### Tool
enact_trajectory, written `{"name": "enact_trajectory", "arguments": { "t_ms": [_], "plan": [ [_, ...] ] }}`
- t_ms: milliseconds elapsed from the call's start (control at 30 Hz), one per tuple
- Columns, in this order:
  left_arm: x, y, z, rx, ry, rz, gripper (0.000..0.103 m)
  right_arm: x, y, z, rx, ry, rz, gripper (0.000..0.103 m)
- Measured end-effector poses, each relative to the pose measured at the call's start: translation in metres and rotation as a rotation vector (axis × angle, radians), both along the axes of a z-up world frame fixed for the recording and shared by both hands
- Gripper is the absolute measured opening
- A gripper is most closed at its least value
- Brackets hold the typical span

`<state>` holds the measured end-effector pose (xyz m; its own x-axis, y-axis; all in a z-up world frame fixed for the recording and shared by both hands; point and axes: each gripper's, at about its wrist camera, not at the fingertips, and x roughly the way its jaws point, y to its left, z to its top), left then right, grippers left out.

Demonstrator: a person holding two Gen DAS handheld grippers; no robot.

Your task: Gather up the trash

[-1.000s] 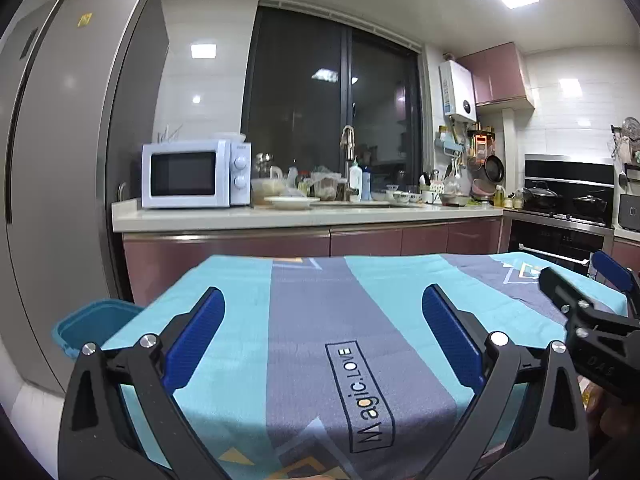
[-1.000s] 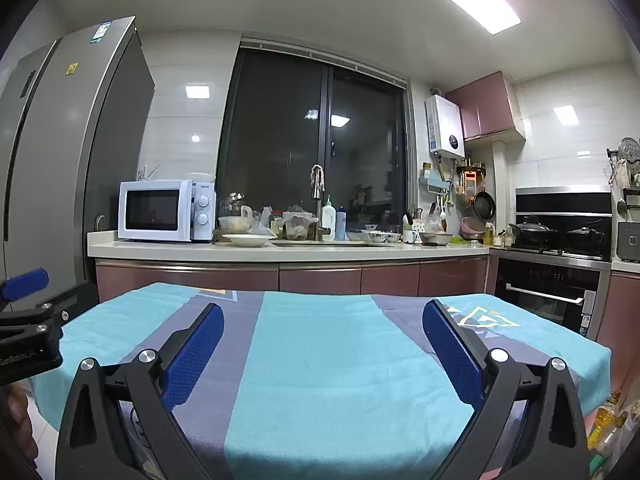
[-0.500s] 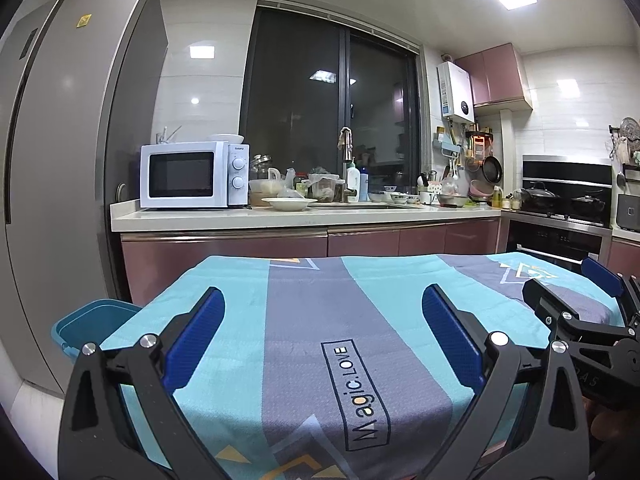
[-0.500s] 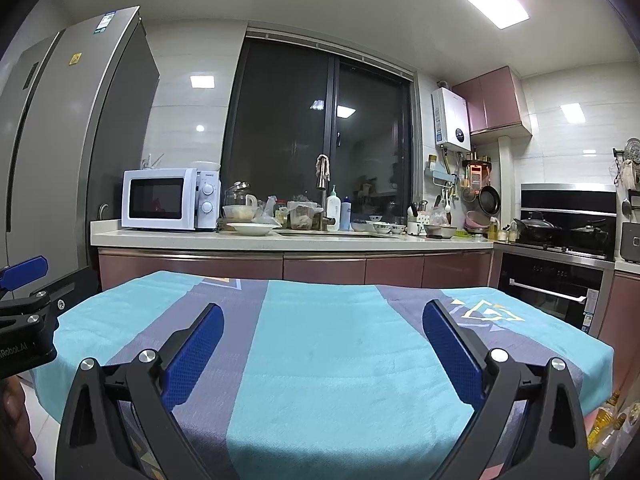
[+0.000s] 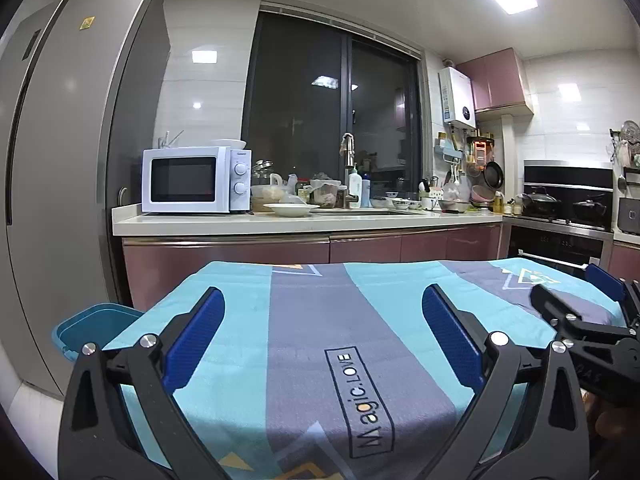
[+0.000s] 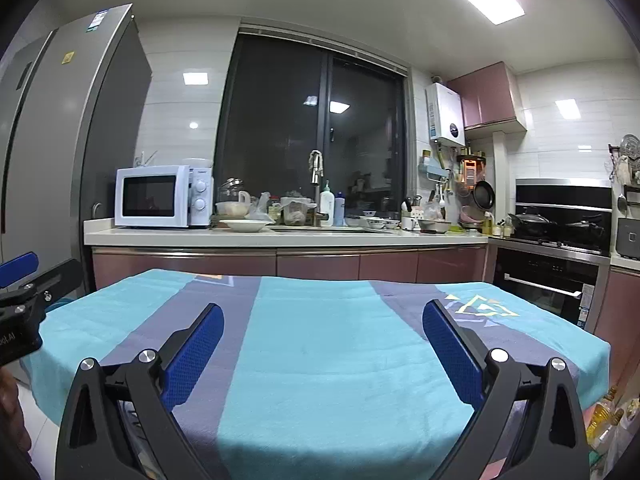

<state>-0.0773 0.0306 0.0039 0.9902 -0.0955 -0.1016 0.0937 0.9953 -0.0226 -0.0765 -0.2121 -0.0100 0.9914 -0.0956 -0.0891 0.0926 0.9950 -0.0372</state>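
Note:
A table under a teal and grey striped cloth [image 5: 312, 320] [image 6: 320, 344] fills the lower half of both views; no trash shows on it. A blue bin [image 5: 94, 326] stands on the floor at the table's left corner. My left gripper [image 5: 323, 334] hovers open above the cloth's near edge, nothing between its blue pads. My right gripper [image 6: 323, 350] is open too, over the cloth further right. The right gripper [image 5: 576, 300] also shows at the right edge of the left wrist view, and the left gripper's finger [image 6: 24, 276] at the left edge of the right wrist view.
A tall grey fridge [image 5: 68, 168] stands left. Behind the table runs a counter [image 5: 304, 222] with a white microwave [image 5: 192, 180], dishes and a sink. An oven [image 6: 548, 280] and stove are at the right. Bottles [image 6: 608, 412] stand on the floor by the table's right corner.
Both grippers rose and tilted slightly; the table looks lower and farther in both views. The right gripper dropped lower at the left wrist view's right edge. Both stayed open.

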Motion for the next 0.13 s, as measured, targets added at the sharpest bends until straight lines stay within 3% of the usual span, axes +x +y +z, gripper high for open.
{"name": "enact_trajectory", "arguments": {
  "t_ms": [133],
  "plan": [
    [0.020, 0.004, 0.005, 0.011, 0.015, 0.001, 0.097, 0.016, -0.014, 0.003, -0.010, 0.010, -0.016, 0.096]
  ]
}}
